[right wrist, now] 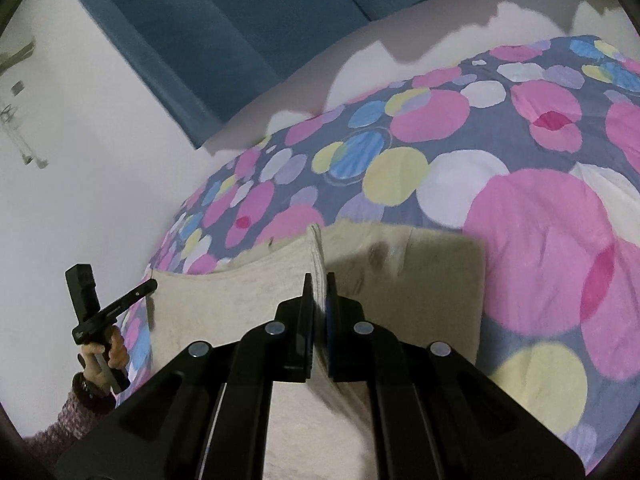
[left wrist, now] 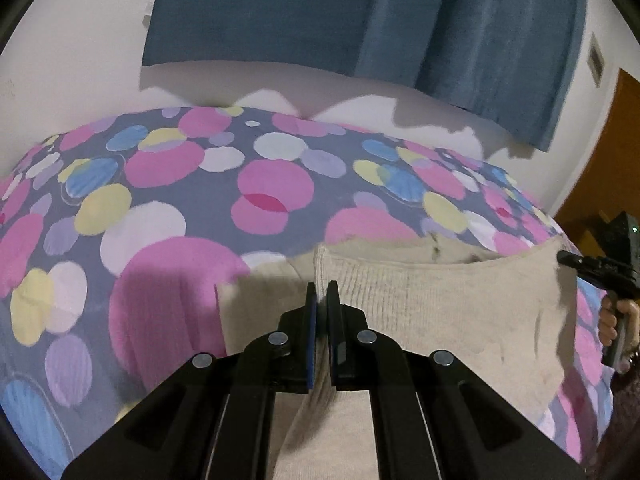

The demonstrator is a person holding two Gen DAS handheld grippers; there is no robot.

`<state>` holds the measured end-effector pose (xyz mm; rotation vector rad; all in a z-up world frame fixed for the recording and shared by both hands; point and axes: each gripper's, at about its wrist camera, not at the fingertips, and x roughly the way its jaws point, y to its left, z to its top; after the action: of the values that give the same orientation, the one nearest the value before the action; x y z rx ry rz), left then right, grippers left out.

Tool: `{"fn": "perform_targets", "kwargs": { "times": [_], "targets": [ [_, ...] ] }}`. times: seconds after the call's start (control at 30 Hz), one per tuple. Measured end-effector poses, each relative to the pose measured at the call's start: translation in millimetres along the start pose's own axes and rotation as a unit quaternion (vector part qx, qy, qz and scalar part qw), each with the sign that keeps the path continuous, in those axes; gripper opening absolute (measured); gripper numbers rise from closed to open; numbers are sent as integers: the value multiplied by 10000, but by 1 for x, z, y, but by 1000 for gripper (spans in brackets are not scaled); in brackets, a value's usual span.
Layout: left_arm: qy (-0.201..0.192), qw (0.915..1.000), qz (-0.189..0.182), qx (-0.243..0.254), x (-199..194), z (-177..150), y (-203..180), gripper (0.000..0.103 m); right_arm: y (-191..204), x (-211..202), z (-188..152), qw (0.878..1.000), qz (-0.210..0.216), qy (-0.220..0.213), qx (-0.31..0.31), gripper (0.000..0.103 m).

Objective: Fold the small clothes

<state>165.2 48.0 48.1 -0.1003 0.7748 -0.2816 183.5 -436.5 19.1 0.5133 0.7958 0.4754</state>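
A beige knit garment (left wrist: 460, 308) hangs stretched between my two grippers above the bed. My left gripper (left wrist: 321, 292) is shut on one corner of its ribbed edge. My right gripper (right wrist: 319, 286) is shut on the other corner of the same garment (right wrist: 240, 312). In the left wrist view the right gripper (left wrist: 564, 258) shows at the far right, pinching the cloth's corner. In the right wrist view the left gripper (right wrist: 150, 285) shows at the left, holding the opposite corner. The lower part of the garment drapes down over the bedspread.
The bed carries a purple bedspread with pink, yellow, blue and white circles (left wrist: 200, 208), also in the right wrist view (right wrist: 540, 240). White pillows (left wrist: 360, 112) lie at the head. A blue curtain (left wrist: 360, 20) hangs on the white wall. A wooden door (left wrist: 608, 160) stands at the right.
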Motion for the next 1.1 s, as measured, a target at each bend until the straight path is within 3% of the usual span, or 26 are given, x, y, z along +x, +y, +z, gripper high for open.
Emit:
{"fn": "perform_targets", "kwargs": {
  "times": [0.23,0.53,0.77,1.1],
  "targets": [
    [215,9992,306,-164,59,23,17,4,-29,50,29,9993,-215,103,300,4],
    [662,9956,582,-331,123,17,34,4,-75,101,30,9953,-403,391,792,4],
    [786,9944,577,-407,138,5,44,4,-106,117,18,9915,-307,491,1166,4],
    [663,9955,383,-567,140,0,51,5,-116,118,16,9902,-89,427,1325,2]
  ]
}}
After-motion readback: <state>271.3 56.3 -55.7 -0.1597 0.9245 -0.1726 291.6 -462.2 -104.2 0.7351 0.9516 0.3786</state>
